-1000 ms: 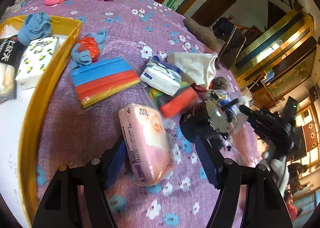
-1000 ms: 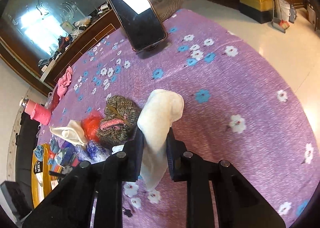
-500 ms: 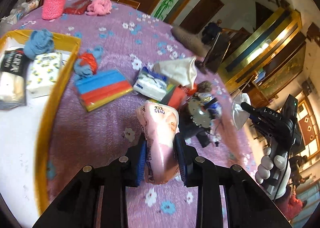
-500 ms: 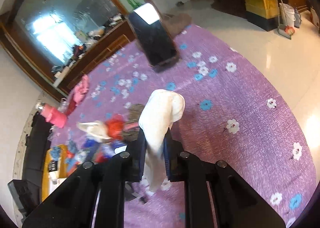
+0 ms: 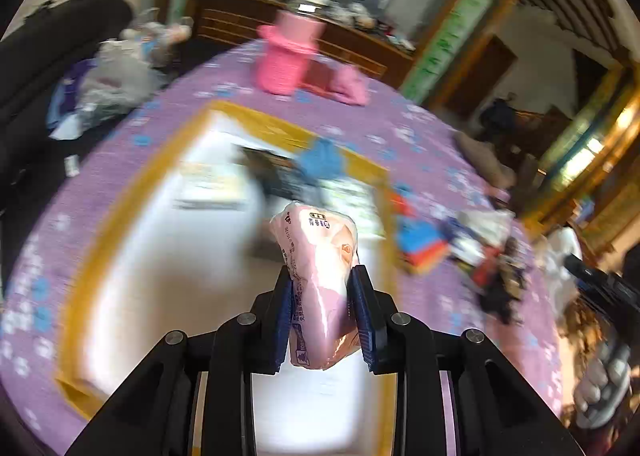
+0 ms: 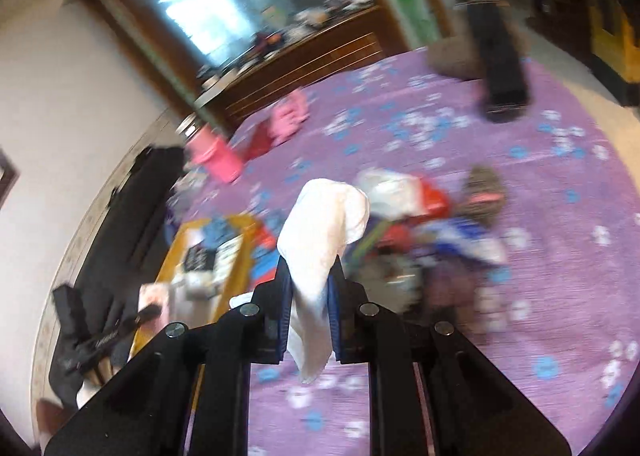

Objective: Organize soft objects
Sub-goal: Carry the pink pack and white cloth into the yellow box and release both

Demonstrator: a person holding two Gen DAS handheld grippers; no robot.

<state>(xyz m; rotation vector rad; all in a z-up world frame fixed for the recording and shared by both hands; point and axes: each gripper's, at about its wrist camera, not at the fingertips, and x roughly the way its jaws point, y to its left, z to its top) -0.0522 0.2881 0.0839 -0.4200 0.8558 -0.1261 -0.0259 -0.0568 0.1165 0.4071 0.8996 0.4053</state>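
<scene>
Your left gripper (image 5: 322,296) is clamped on the pink tissue pack (image 5: 318,264), its blue pads (image 5: 285,312) pressing into the soft wrapper from both sides so that the pack bulges above them. The pack hangs in the air over the white floor of the yellow-rimmed tray (image 5: 120,192), toward the tray's right rim. The tray lies on the purple flowered tablecloth (image 5: 400,128).

At the tray's far end lie a blue cloth (image 5: 322,160), a dark packet (image 5: 276,172) and a pale packet (image 5: 212,186), all too blurred to tell more. Beyond the tray's far rim stands a pink knitted bottle cover (image 5: 286,60), with a pink cloth (image 5: 350,86) just beside it. To the right of the tray, on the tablecloth, sits a mixed pile (image 5: 464,248) of red, blue and white soft things, smeared by motion.

Your right gripper (image 6: 308,296) is closed on a white cloth (image 6: 324,224). The cloth stands up in a rounded fold above the pads and a tail of it droops below them. It is held clear of the tablecloth, to the right of the tray, with the mixed pile just behind it. Far across the tablecloth from the tray, a dark phone (image 6: 500,56) stands propped.
</scene>
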